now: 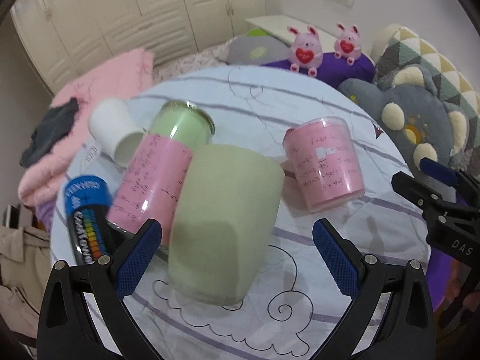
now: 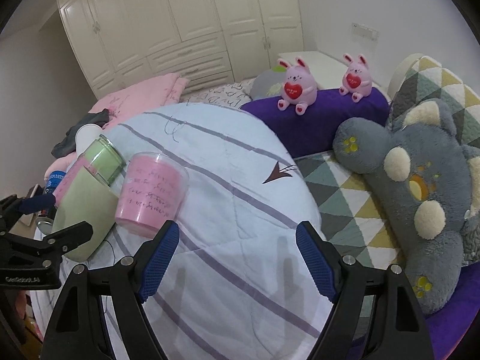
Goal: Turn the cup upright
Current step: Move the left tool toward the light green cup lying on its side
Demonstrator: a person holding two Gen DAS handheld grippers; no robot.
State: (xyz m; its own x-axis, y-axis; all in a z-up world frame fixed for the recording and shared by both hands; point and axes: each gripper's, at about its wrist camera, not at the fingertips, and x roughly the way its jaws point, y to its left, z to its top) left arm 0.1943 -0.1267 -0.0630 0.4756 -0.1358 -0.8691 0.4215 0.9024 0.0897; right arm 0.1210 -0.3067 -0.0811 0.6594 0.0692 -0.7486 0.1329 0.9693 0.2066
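A pale green cup (image 1: pixel 223 225) stands upside down on the striped quilt (image 1: pixel 285 114), its closed base toward the camera side; it also shows in the right wrist view (image 2: pixel 84 210). My left gripper (image 1: pixel 237 240) is open, its blue-padded fingers (image 1: pixel 141 258) on either side of the cup without touching it. My right gripper (image 2: pixel 237 258) is open and empty over bare quilt (image 2: pixel 240 180), to the right of the cups. A pink-wrapped clear cup (image 1: pixel 325 165) stands upside down to the right of the green cup, and also shows in the right wrist view (image 2: pixel 151 193).
A pink and green glass jar (image 1: pixel 162 168), a white paper cup (image 1: pixel 115 133) and a blue can (image 1: pixel 87 213) lie to the cup's left. A grey plush toy (image 2: pixel 420 198), purple cushion (image 2: pixel 315 117) and two pink bunnies (image 2: pixel 297 85) sit to the right. A wardrobe (image 2: pixel 180 24) stands behind.
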